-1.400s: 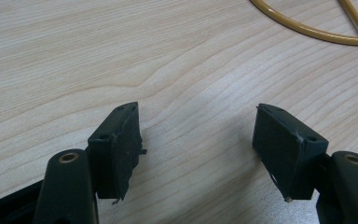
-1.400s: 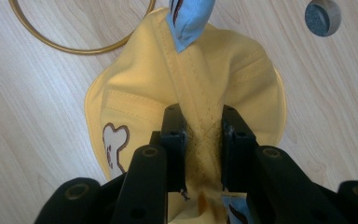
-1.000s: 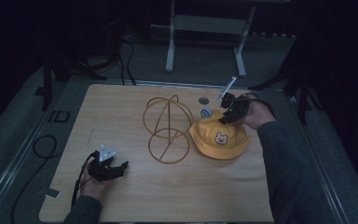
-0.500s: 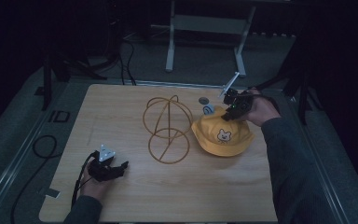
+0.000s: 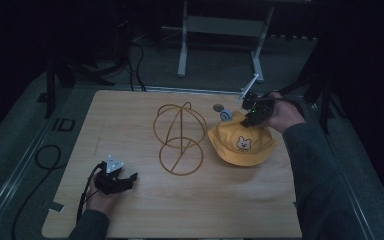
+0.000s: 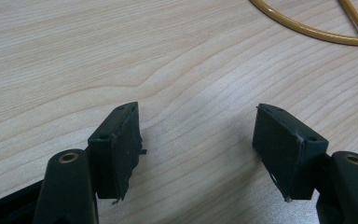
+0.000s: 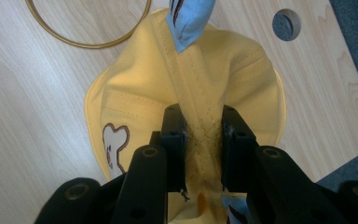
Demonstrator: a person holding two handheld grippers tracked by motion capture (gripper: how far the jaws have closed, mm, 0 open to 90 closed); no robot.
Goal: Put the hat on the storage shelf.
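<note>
The right gripper (image 7: 198,149) has its jaws clenched on a fold of the yellow fabric bucket hat with a bear face (image 5: 240,142), which lies at the right of the light wooden table (image 5: 130,125), beside the gold wire hat stand (image 5: 179,137). The left gripper (image 6: 198,140) sits released, jaws wide apart, low over bare wood at the near left.

High view overhead, gripper views close (shared table (image 5: 145,200))
</note>
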